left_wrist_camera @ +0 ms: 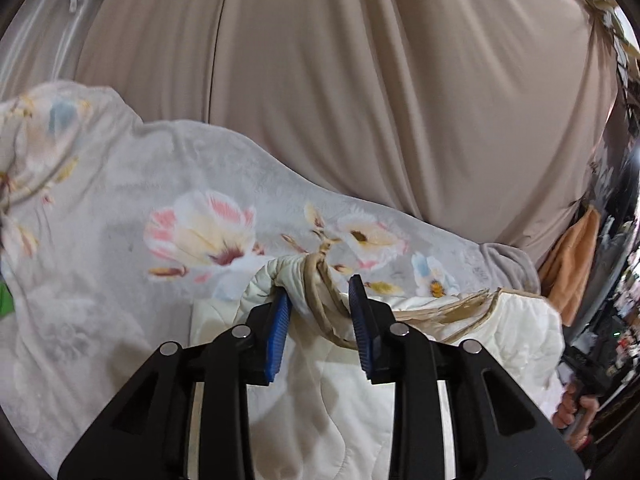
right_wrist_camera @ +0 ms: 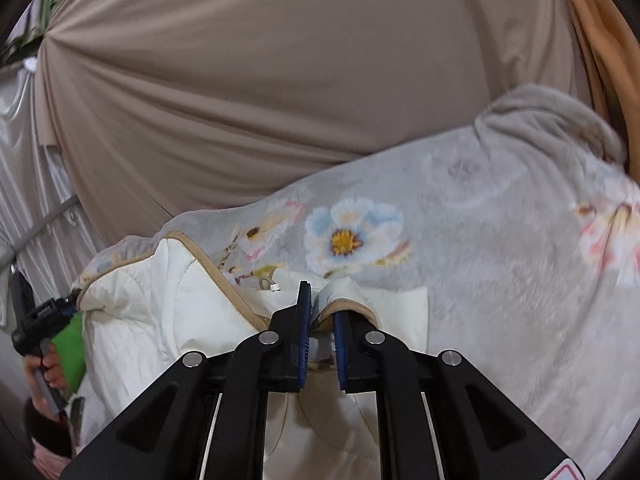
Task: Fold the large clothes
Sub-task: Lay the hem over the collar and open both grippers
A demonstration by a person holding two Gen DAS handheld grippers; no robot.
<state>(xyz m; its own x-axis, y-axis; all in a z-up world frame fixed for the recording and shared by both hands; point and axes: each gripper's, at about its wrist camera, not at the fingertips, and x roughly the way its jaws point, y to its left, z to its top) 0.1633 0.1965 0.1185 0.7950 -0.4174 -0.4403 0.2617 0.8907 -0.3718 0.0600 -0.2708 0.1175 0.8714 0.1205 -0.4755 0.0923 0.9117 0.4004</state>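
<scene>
A large grey fleece blanket with a flower print [left_wrist_camera: 132,208] and a cream quilted lining [left_wrist_camera: 328,392] with tan edging lies over a beige sheet. In the left wrist view my left gripper [left_wrist_camera: 320,292] has its blue pads [left_wrist_camera: 280,332] apart, and a bunched fold of the cream lining with tan trim [left_wrist_camera: 320,304] sits between them. In the right wrist view the same blanket [right_wrist_camera: 500,280] fills the right side, and my right gripper [right_wrist_camera: 322,304] is shut on a folded edge of it [right_wrist_camera: 346,294].
A beige sheet [left_wrist_camera: 360,100] covers the surface behind the blanket. An orange cloth [left_wrist_camera: 572,264] hangs at the right. White curtain [right_wrist_camera: 32,184] at the left. The person's hand holds the other gripper's handle [right_wrist_camera: 40,344]. Dark cluttered furniture [left_wrist_camera: 612,320] at far right.
</scene>
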